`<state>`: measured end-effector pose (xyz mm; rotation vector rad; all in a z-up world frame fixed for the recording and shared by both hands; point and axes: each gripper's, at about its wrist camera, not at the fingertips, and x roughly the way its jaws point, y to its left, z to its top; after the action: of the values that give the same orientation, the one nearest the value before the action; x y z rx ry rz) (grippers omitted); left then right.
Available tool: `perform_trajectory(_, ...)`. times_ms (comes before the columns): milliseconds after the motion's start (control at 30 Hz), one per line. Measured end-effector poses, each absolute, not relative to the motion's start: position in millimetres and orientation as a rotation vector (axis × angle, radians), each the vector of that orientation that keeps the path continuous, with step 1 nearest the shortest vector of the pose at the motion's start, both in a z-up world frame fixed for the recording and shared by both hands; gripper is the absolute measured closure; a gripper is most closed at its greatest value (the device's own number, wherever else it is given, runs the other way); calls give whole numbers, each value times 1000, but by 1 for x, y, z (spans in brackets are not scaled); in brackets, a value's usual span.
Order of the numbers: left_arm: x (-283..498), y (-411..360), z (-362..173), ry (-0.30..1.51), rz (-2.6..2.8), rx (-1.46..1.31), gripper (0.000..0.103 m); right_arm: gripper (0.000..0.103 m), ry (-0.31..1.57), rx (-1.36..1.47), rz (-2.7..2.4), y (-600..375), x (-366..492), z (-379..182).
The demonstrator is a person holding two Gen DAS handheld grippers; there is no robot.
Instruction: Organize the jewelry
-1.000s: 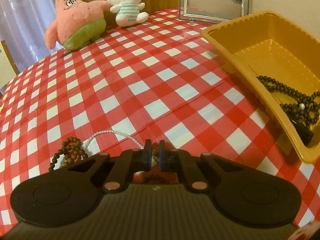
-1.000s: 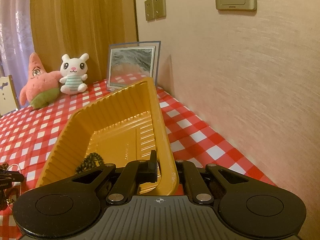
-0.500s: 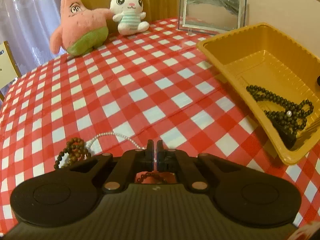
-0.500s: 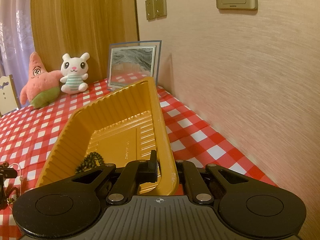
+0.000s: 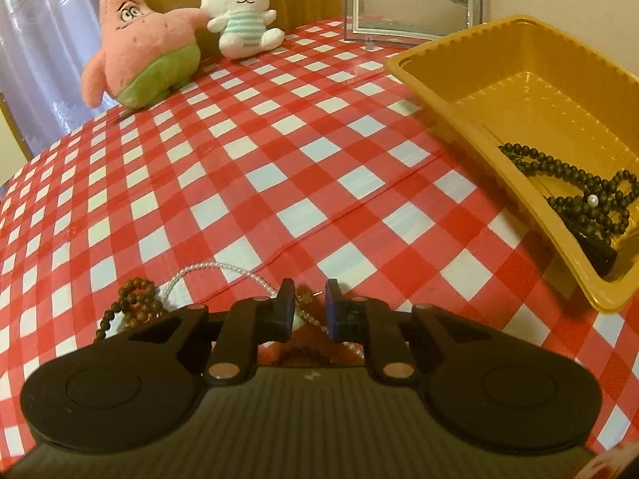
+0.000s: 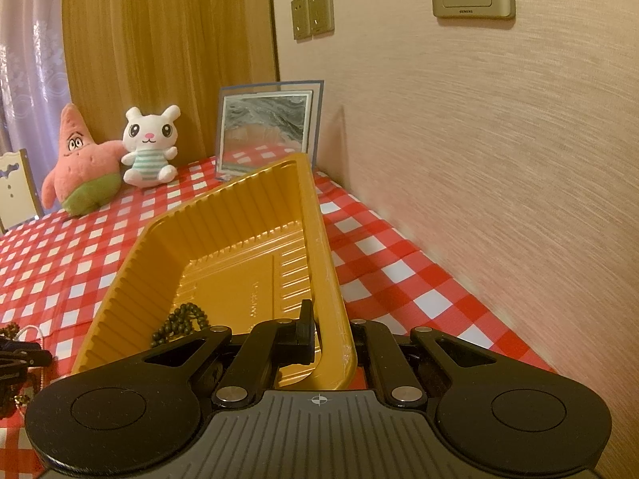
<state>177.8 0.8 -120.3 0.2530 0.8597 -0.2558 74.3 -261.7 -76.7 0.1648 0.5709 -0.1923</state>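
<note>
left gripper [image 5: 310,303]: jaws parted a little and just been opening; a strand of the pearl necklace [image 5: 215,269] and a small brown bead with a gold link lie in the gap, and neither pad looks to be pressing on them.
right gripper [image 6: 329,335]: pressed together on the near right wall of the yellow tray [image 6: 319,239], one finger inside, the other outside.
jewelry on cloth: the pearl necklace and the brown bead bracelet [image 5: 133,303] lie tangled at 7 to 9 o'clock of the left gripper, on the checked tablecloth [image 5: 279,159].
jewelry in tray: the dark bead necklace [image 5: 579,195] already sits in the tray, at 3 o'clock in the left view.
risk, snag: strands overlap, so closing on one may drag the other and spill it short of the tray.
risk, slip: thin pearls could slide out of a loose pinch during the carry.
risk, tray: the thin wall may flex or tip under the pinch, shifting the beads inside.
risk, aim: part of the pile is hidden under the gripper body, so a blind close may miss.
</note>
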Motion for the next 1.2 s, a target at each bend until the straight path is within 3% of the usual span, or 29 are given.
perform_trajectory(633,181,-9,-120,874,-214,236,89,98,574,164,-189,-260,75,-77)
perform_trajectory(1067,170,-9,-117,851,-220,281,103,98,573,167,-187,-258,75,-76)
perform_trajectory(1200,165,-10,-115,859,-227,267,103,98,573,167,-185,-258,75,-76)
